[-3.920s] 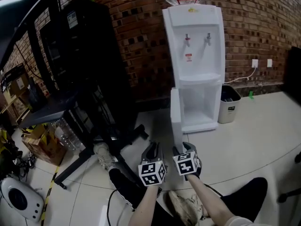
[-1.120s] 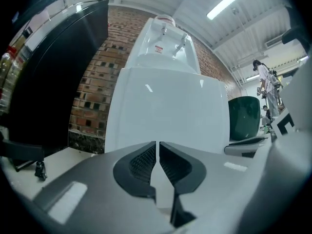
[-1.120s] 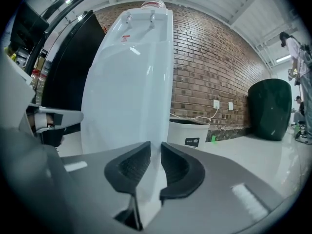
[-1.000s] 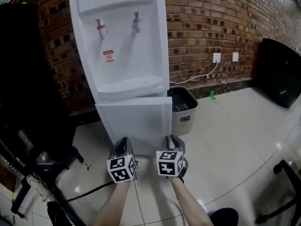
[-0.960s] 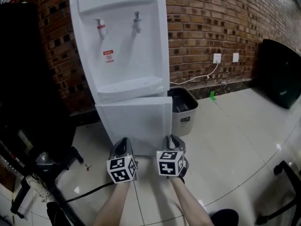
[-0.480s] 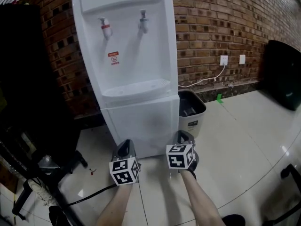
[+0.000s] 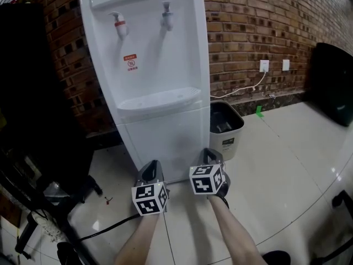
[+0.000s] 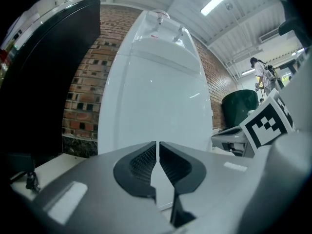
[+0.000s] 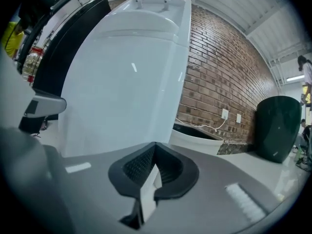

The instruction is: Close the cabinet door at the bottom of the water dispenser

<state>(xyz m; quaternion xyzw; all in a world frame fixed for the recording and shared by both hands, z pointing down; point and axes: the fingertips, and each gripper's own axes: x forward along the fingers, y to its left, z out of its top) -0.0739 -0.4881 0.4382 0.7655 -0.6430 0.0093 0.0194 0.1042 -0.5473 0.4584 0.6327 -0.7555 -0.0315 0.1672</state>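
Head view: the closed cabinet door (image 7: 165, 142) is seen just beyond left gripper (image 7: 153, 165), jaws barely parted, and right gripper (image 7: 210, 153), jaws shut.

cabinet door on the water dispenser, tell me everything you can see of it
The cabinet door is a plain white panel, glossy like plastic, with no handle visible. It stands upright and shut, flush with the front of the water dispenser. The left gripper and right gripper sit before its lower edge; contact cannot be told.
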